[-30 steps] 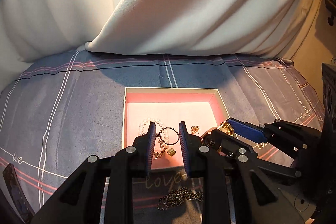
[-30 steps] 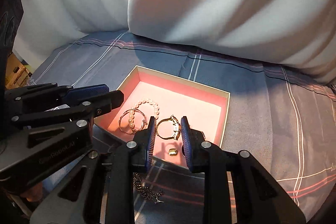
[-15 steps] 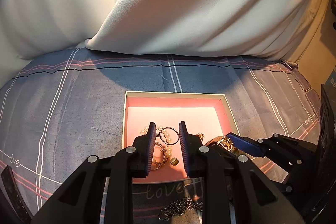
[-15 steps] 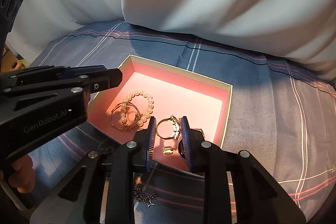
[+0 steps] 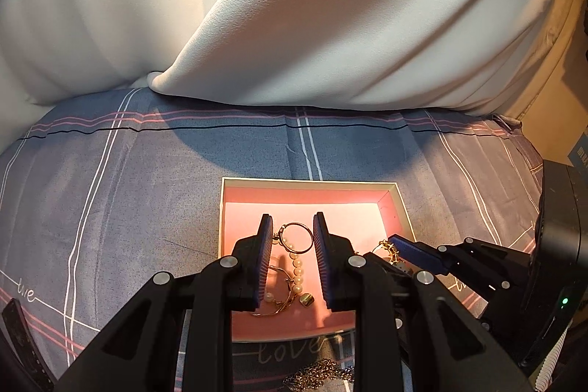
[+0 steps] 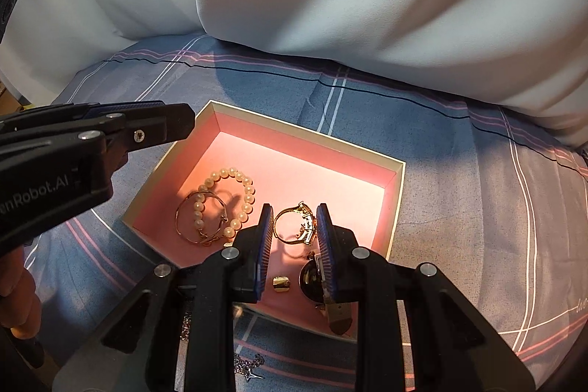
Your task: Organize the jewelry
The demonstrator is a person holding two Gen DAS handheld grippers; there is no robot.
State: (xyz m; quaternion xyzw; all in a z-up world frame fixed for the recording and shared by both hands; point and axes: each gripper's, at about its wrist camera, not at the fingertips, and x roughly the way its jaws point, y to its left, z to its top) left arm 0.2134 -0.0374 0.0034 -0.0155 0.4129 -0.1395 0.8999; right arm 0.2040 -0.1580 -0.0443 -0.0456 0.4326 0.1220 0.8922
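Right gripper (image 6: 296, 219) grasps a gold ring (image 6: 294, 223) over the pink box (image 6: 305, 135); left gripper (image 5: 293, 237), released, hovers at nine o'clock above the pearls (image 6: 242, 197).

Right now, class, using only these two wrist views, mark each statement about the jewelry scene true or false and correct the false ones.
1. The pearl bracelet lies inside the pink-lined box. True.
2. The chain lies inside the box. False: it lies on the plaid sheet, in front of the box.
3. The right claw grips a gold ring. True.
4. A lid covers the box. False: it is open.
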